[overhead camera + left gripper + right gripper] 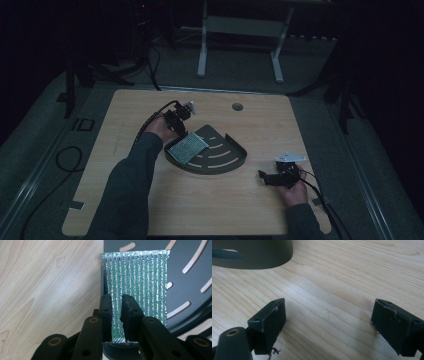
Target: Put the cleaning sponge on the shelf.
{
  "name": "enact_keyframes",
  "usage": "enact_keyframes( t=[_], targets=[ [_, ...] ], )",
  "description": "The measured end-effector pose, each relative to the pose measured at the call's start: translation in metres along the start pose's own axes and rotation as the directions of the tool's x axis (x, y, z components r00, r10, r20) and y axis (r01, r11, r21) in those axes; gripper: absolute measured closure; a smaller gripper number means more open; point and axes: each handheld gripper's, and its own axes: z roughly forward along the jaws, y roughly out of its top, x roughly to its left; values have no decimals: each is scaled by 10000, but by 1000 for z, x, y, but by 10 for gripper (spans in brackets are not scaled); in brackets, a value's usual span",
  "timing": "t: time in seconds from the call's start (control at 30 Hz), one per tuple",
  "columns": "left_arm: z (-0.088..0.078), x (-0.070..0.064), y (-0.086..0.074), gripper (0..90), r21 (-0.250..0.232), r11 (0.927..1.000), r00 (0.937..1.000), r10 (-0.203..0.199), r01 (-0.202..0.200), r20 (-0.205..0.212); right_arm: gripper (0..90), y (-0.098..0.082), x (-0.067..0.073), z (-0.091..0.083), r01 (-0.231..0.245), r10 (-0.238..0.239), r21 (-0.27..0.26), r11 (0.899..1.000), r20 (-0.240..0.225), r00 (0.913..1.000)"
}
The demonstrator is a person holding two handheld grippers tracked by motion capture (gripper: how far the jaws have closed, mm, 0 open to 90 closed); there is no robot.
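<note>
- At the tray's left edge, your left gripper (117, 315) has its jaws nearly closed, pinching the near end of the green-silver foil pad (138, 282).
- Pad lies partly on the dark slotted tray (227, 157), partly overhanging its edge, w/ wood table (150, 210) below.
- Looks light, thin & floppy; prob. creases easily, so grip the edge w/ modest squeeze.
- Right gripper (327, 322): jaws wide apart, nothing held, low over bare table near tray's wall.

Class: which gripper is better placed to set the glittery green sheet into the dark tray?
Left. The left gripper already grips the sheet over the tray; the right gripper is open, apart, above bare table.
</note>
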Motion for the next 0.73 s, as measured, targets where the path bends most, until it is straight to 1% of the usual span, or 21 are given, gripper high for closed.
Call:
enact_keyframes(
  t=[0.1,0.23,0.33,0.43,0.47,0.53,0.63,0.7,0.73],
  targets=[
    [-4,2,-3,744,-59,10000,10000,-71,71,28,120,0,0,0,4,-4,-2,10000,-1,10000],
    [-13,7,-9,712,-307,9992,9995,-264,269,177,120,0,0,0,-4,4,-5,10000,-2,10000],
    [-20,10,-13,684,-551,9974,9987,-454,467,241,120,0,0,0,-1,1,0,10000,0,10000],
    [-29,11,-19,664,-864,9947,9978,-521,555,415,120,0,0,0,-1,1,1,10000,0,10000],
    [-32,12,-21,659,-1022,9928,9970,-584,633,501,120,0,0,0,0,0,0,10000,0,10000],
    [-38,16,-27,658,-1357,9860,9924,-849,965,888,120,0,0,0,2,-2,0,10000,1,10000],
    [-45,20,-36,643,-1486,9825,9921,-1024,1123,728,120,0,0,0,3,-3,0,10000,2,10000],
    [-47,21,-39,637,-1524,9816,9919,-1054,1152,708,120,0,0,0,4,-4,-2,10000,1,10000],
    [-52,23,-47,637,-1770,9754,9900,-1194,1311,754,120,0,0,0,2,-2,-1,10000,-1,10000]
  ],
)
